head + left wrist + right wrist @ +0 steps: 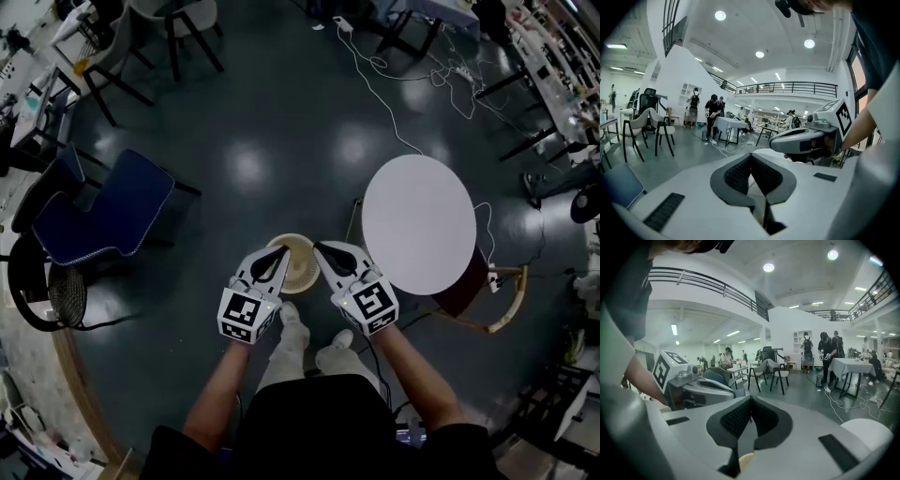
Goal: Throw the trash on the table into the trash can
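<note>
**Left gripper [280, 252] and right gripper [320, 247] shut over the bin [299, 263]**

The left gripper is closed. In its own view the two dark pads [738, 174] press flat on each other, and nothing is between them. The right gripper is closed too. Its pads [764, 417] meet the same way, and it holds nothing.

In the head view the two grippers are side by side and close. Their tips point away from the person and lean a bit toward each other. A bare arm [221, 398] runs back from each one. The marker cubes [246, 313] face up at the camera. In the left gripper view the right gripper shows off to the right. In the right gripper view the left gripper shows off to the left.

The bin is round and tan. It stands on the dark floor [234, 112]. From above it shows between the two sets of tips and just past them. In the right gripper view a bit of its rim peeks through the gap under the jaws.

The table [419, 225] is round and white. It stands just to the right of the bin, near the right gripper.

The person's white shoes [292, 323] are on the floor under the grippers, next to the bin. A blue chair [108, 211] stands well off to the left.
</note>
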A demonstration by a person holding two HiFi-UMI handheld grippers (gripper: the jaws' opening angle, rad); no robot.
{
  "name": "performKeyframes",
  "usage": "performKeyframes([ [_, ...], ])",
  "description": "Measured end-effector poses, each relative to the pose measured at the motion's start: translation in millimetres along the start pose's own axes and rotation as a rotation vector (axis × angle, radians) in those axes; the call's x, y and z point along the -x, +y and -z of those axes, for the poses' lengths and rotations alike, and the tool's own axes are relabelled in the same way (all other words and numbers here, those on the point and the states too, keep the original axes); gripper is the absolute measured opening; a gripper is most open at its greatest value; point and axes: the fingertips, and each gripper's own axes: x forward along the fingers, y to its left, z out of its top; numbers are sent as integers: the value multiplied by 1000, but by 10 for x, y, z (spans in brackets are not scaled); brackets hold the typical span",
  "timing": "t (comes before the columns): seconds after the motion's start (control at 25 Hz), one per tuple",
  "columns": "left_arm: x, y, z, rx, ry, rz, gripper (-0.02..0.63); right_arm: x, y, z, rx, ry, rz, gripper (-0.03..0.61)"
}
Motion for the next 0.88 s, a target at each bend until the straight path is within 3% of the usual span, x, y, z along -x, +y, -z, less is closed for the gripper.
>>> performKeyframes([
  [0.36,41,-256,-511,-51,-72,8,15,401,-34,-412,-19,-92,11,18],
  [0.88,100,-1109,-889,-134,-154,-25,15,1251,-87,-640,10,-200,5,18],
])
